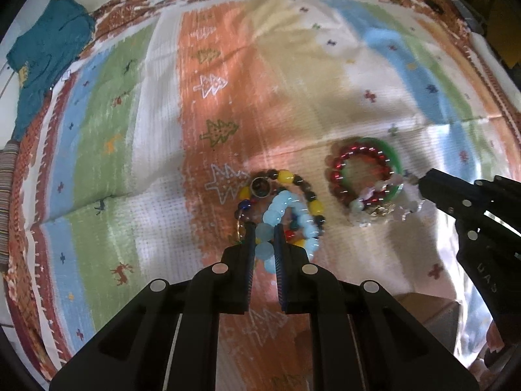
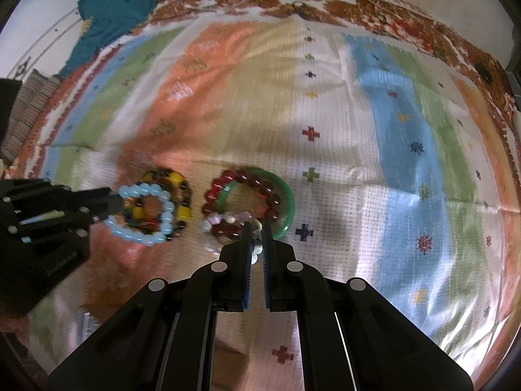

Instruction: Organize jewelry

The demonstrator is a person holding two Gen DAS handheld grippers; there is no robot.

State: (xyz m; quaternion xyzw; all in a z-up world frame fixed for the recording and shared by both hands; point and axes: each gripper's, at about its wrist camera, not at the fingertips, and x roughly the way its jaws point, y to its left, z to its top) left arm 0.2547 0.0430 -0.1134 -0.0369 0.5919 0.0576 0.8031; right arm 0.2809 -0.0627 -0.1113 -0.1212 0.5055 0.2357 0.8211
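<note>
My left gripper (image 1: 265, 233) is shut on a light blue bead bracelet (image 1: 293, 213), which overlaps a multicoloured bracelet with yellow beads (image 1: 284, 176) on the striped mat. To the right, a dark red bead bracelet (image 1: 338, 179) rests on a green bangle (image 1: 389, 151). My right gripper (image 2: 257, 229) is shut on a pale pink-and-white bead bracelet (image 2: 228, 218) that drapes over the red bracelet (image 2: 244, 176) and the green bangle (image 2: 288, 195). In the right wrist view the left gripper (image 2: 112, 202) reaches in from the left, holding the blue bracelet (image 2: 130, 191) beside the multicoloured one (image 2: 177, 179).
A patterned mat (image 1: 228, 65) with coloured stripes and tree figures covers the surface. A teal cloth (image 1: 49, 52) lies at its far left corner, and a striped fabric (image 1: 6, 169) sits at the left edge. A brown box-like shape (image 1: 433, 312) shows near the front right.
</note>
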